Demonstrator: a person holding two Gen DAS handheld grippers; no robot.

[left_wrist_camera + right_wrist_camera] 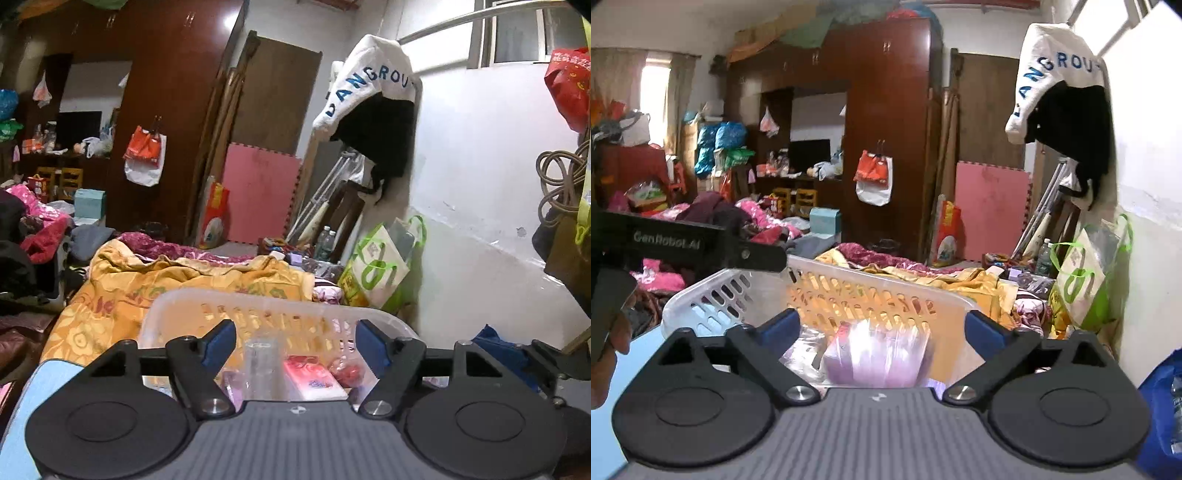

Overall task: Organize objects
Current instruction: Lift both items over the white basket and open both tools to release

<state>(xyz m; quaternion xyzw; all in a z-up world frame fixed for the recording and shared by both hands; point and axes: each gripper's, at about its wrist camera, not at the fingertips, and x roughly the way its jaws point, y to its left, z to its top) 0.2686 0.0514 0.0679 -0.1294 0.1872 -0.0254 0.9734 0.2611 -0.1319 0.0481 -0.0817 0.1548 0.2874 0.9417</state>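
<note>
I am looking into a crowded bedroom with white walls, dark red wardrobes and an unmade bed. Nearest to me, the left hand-held gripper (295,345) has its blue pads spread partway with nothing clamped between them; I see only the basket's contents through the gap. The right hand-held gripper (882,328) stands wider still, its pads clear of everything, gripping nothing.

Just beyond both sits a translucent white plastic basket (177,306) with slotted walls, resting on a pale blue surface (26,406) at the lower left. Inside it, from the left wrist view, I make out a clear plastic cup or jar (262,363), a red-and-white packet (314,378) beside it, and something red wrapped in plastic (347,371) to the right. From the right wrist view the same basket (701,295) holds a blurred pink-purple bundle in clear wrapping (879,356); I cannot tell what it is.

Past the basket, an orange patterned quilt (147,284) lies rumpled over the bed. Against the wall stands a green-and-white tote bag (380,266). Farther off, a pink foam mat (258,192) leans upright, a red-and-white bag (146,155) hangs on the wardrobe (166,92), and a white cloth with blue letters (365,81) hangs over a dark garment high on the wall.
</note>
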